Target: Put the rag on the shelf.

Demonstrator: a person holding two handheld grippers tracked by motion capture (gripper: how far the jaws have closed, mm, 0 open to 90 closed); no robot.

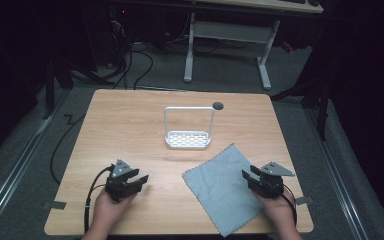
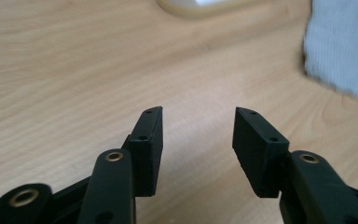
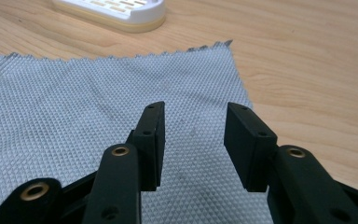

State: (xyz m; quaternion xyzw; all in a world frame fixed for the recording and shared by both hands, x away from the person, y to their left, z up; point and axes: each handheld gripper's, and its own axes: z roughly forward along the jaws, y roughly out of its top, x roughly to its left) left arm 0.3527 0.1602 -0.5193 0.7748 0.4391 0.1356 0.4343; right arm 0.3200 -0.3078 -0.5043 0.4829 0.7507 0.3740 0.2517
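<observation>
Over the grey cloth (image 3: 121,121), right gripper (image 3: 193,140) fingers gape empty.

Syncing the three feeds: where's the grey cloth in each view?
High view: cloth lies flat lower right of centre, beside the right gripper.
Left gripper view: a blurred corner of it at the upper right edge.
Right gripper view: it spreads across the left and centre, under the open fingers.
Shared landmark: the white rack, just beyond the cloth.
</observation>
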